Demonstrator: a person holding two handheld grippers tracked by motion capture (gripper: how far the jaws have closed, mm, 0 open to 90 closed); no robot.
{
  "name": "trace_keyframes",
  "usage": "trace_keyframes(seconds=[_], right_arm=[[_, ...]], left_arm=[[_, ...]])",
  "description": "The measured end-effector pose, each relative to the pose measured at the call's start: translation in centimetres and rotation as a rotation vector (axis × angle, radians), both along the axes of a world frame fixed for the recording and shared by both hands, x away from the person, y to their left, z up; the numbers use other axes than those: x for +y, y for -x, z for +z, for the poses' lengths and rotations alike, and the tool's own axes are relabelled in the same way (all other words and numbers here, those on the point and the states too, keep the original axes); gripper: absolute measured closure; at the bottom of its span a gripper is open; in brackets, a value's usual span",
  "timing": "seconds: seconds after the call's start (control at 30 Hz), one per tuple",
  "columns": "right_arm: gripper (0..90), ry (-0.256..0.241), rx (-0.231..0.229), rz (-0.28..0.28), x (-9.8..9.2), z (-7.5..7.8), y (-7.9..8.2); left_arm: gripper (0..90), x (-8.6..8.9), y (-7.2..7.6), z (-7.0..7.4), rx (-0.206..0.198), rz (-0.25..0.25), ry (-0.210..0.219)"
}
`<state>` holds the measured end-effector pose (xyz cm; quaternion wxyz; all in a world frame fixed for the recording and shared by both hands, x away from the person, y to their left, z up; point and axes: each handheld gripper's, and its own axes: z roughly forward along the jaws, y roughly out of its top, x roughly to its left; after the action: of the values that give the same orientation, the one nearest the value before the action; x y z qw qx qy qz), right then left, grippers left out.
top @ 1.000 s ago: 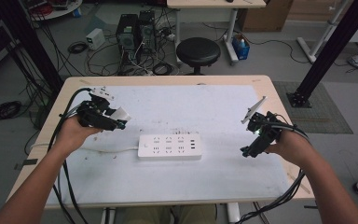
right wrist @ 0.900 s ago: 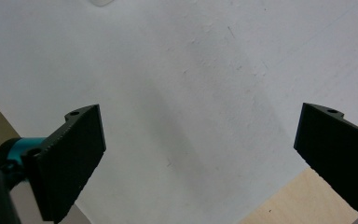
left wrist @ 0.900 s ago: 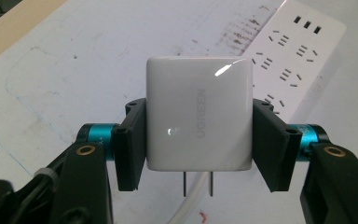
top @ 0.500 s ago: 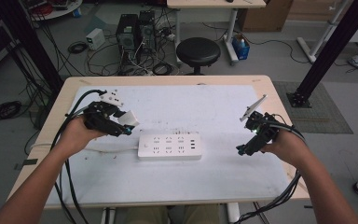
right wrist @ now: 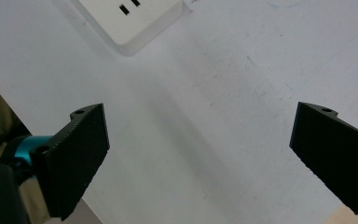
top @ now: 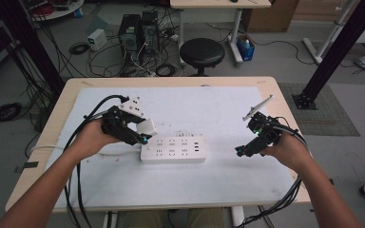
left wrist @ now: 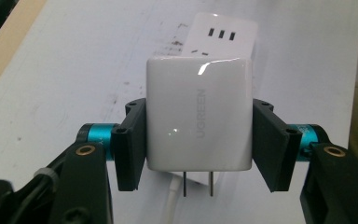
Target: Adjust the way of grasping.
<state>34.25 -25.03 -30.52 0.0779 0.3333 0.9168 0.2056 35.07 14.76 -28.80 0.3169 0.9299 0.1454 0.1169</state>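
High view: left gripper (top: 141, 134) carries a white charger (top: 147, 127) just above the left end of the power strip (top: 173, 149), which lies flat mid-table on the white mat (top: 218, 185). My read is that it's lining up for a plug-in. Right gripper (top: 247, 148) sits near the strip's right end but apart from it, low over the mat. It looks parked there to brace the strip if it slides, though that's a guess. Grey plate (top: 258, 107) rides on top of it. Nothing is legible from up here.

Left gripper view: jaws are closed about halfway, clamped on the charger (left wrist: 199, 114) by its two opposite flat sides, so the body can't twist. Two metal prongs (left wrist: 197, 183) stick out of the bottom face toward the camera side, clear of the jaws. The grip leaves the plug end free, which makes sense for insertion. The prongs aren't yet aimed at the strip (left wrist: 223, 36), which is visible beyond the charger's top edge with its slots showing. A white cable (left wrist: 172, 205) runs below. Printed on the charger's face, reading sideways: "UGREEN". There's no other text.

Right gripper view: jaws are spread wide with nothing between them, just bare mat (right wrist: 205, 121). One corner of the strip (right wrist: 135, 21) is at top left, well ahead of the jaws and not touched. No label is readable.
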Motion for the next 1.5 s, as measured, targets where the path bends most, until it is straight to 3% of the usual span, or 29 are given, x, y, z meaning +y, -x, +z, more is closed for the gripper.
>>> trace_keyframes(seconds=[0.23,0.37,0.53,0.63,0.83,1.03,1.2,1.5], right_arm=[[3.9,-0.064,0.012,-0.031,0.2,0.2,0.3],[3.9,-0.160,0.025,-0.050,0.8,0.4,0.6],[3.9,-0.179,0.011,-0.044,1.3,0.5,0.8],[3.9,-0.237,0.028,-0.056,2.0,0.7,1.1],[3.9,-0.295,0.023,-0.095,2.7,1.0,1.6],[3.9,-0.408,0.098,-0.142,3.1,0.8,1.5],[4.0,-0.518,0.202,-0.199,3.5,0.2,1.1],[4.0,-0.621,0.313,-0.232,4.5,-0.4,0.5]], left_arm=[[42.4,-2.0,0.7,-0.3,-0.010,-0.063,0.010],[42.5,-3.1,1.0,-0.4,-0.014,-0.097,0.024],[42.5,-4.2,1.0,-0.7,-0.009,-0.123,0.038],[42.5,-5.6,1.0,-0.9,-0.014,-0.159,0.043],[42.5,-7.3,1.3,-1.1,-0.035,-0.190,0.046],[42.4,-8.6,1.4,-1.1,-0.045,-0.213,0.044],[42.5,-9.4,1.5,-1.1,-0.050,-0.225,0.046],[42.4,-10.7,1.5,-1.3,-0.051,-0.258,0.048]])
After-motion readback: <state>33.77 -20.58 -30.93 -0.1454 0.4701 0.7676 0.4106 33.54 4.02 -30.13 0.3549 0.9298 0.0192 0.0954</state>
